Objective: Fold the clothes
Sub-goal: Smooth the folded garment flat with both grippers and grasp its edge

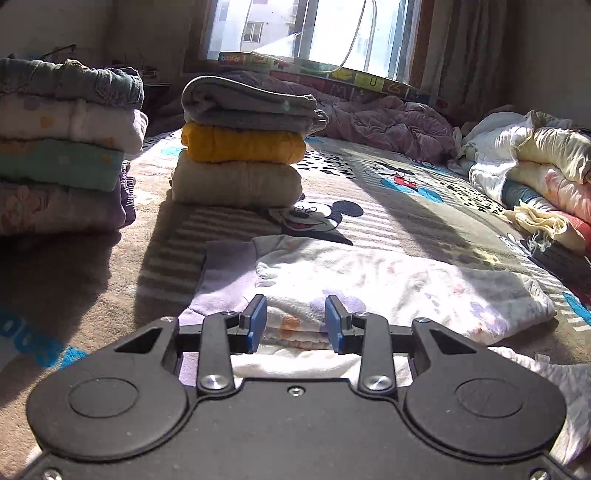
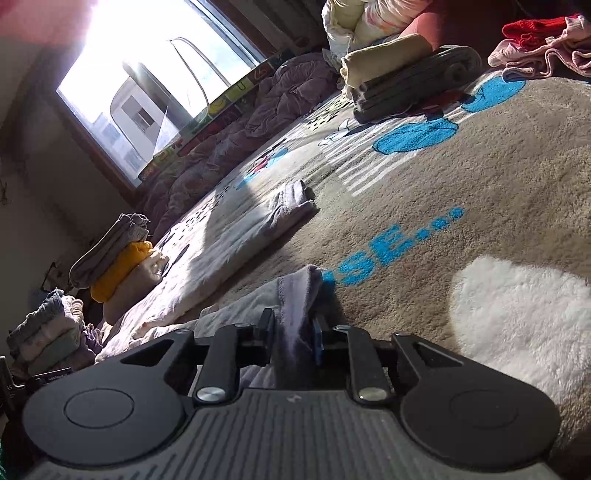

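A white floral garment (image 1: 388,284) w/ lilac cuffs is laid flat on the cartoon-print blanket (image 1: 388,206), just ahead of the left gripper (image 1: 295,323). The left gripper's blue pads (image 1: 257,321) are spread apart, released, w/ nothing gripped; folded layers of the garment's near edge are seen in the gap between them.

In the right wrist view, the right gripper (image 2: 293,332) is clenched on a lilac cuff (image 2: 301,299) of the same garment, which is pinched between the two fingers & rises in a fold above them. The rest of the garment is stretched away to the left across the blanket, & a second lilac cuff (image 2: 291,206) is seen lying farther off, toward the blanket's middle.

Two stacks of folded clothes are kept near the blanket's left edge: a grey/yellow/beige stack (image 1: 243,144) & a taller multi-colour stack (image 1: 66,144) beside it. Unfolded laundry (image 1: 535,170) is heaped along the right edge. A crumpled purple quilt (image 1: 376,118) is bunched at the far edge, under the window (image 1: 314,33).
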